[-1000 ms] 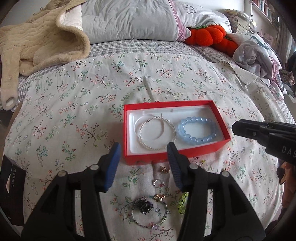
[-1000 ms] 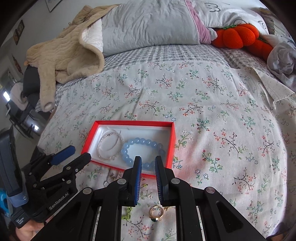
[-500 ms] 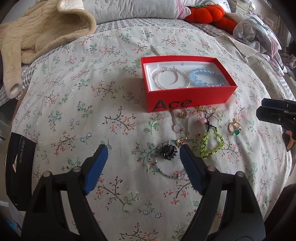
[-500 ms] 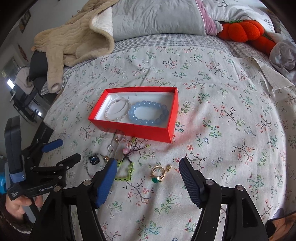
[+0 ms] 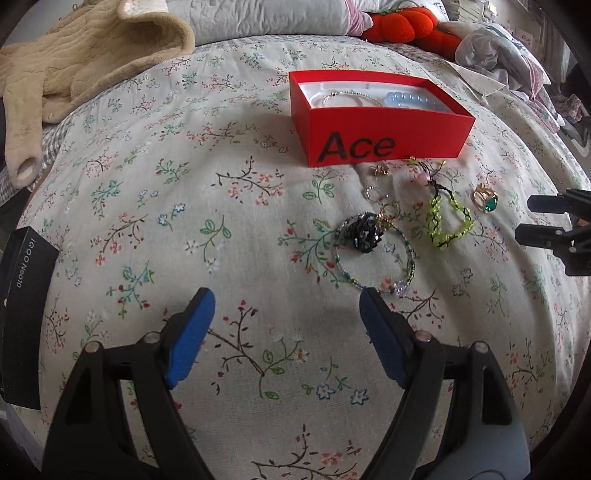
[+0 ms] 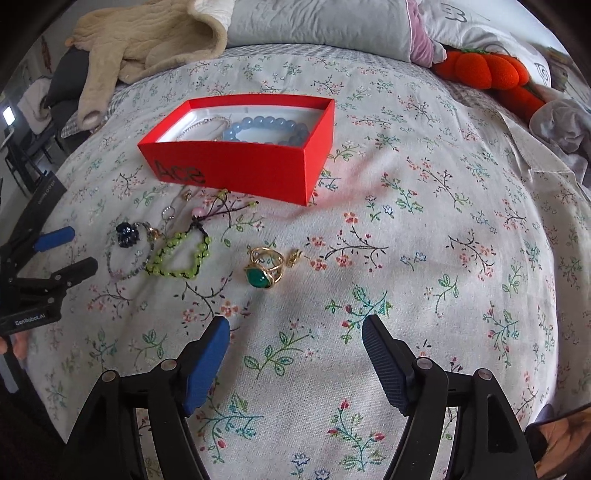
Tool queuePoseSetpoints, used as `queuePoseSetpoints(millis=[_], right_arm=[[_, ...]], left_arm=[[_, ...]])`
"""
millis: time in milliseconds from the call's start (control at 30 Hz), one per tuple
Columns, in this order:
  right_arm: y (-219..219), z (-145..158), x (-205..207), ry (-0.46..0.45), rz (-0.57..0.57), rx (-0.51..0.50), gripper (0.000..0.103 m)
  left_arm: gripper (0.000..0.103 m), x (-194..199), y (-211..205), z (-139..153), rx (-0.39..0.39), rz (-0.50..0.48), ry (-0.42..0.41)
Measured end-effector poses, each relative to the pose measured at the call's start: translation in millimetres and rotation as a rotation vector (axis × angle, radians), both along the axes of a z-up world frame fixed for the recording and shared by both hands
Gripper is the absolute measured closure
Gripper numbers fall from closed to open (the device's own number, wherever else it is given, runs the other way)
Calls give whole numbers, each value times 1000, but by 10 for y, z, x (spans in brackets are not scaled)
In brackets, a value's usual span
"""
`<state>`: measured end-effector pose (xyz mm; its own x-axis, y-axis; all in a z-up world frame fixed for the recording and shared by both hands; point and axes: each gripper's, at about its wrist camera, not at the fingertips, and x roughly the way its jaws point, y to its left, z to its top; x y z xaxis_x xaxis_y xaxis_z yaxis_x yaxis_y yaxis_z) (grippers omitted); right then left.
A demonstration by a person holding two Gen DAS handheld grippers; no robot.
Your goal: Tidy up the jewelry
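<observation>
Near the bed's [image 5: 258, 206] middle, the red box [image 5: 384, 136] holds two bracelets; a green-stone ring [image 6: 264, 271] and beaded pieces lie loose before it. Both left tongs [image 5: 284, 332] and right tongs [image 6: 295, 352] are spread, empty. Next comes picking the ring. A second earlier, both hung over the box, the right tongs nearly closed.

A floral bedspread [image 6: 424, 229] fills the frame. A beige fleece garment [image 5: 85, 66] lies upper left, a grey pillow [image 6: 321, 26] top centre, an orange plush [image 6: 487, 70] upper right.
</observation>
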<state>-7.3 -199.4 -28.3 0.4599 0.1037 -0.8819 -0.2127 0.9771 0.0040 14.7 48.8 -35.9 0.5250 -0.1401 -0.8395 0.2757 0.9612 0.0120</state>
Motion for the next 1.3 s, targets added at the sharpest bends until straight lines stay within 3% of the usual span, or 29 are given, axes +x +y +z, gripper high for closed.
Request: queuePoseSetpoints(millis=[233, 300, 400, 467, 633, 967, 1133, 1167, 1267, 1300], right_arm=[[213, -18, -43, 2, 52, 11, 28], [287, -27, -47, 7, 68, 7, 28], [384, -62, -46, 16, 92, 1, 28], [437, -83, -48, 21, 103, -5, 28], [513, -89, -30, 20, 108, 4, 28], [583, -73, 56, 27, 98, 60, 28], [600, -35, 93, 12, 100, 116, 28], [594, -27, 111, 8, 94, 132, 31], [541, -26, 196, 17, 62, 179, 53], [517, -30, 226, 21, 47, 195, 60]], left_arm=[[23, 82, -49, -27, -70, -1, 34], [31, 115, -88, -39, -83, -1, 52], [50, 142, -169, -45, -77, -12, 58], [71, 156, -217, -46, -81, -29, 72], [97, 172, -292, -44, -71, -47, 108], [102, 226, -80, -27, -68, 31, 125], [101, 223, 26, 30, -147, 38, 122], [97, 230, 31, 45, -166, 37, 122], [78, 241, 20, 97, -202, 30, 105], [77, 248, 13, 111, -207, 29, 98]])
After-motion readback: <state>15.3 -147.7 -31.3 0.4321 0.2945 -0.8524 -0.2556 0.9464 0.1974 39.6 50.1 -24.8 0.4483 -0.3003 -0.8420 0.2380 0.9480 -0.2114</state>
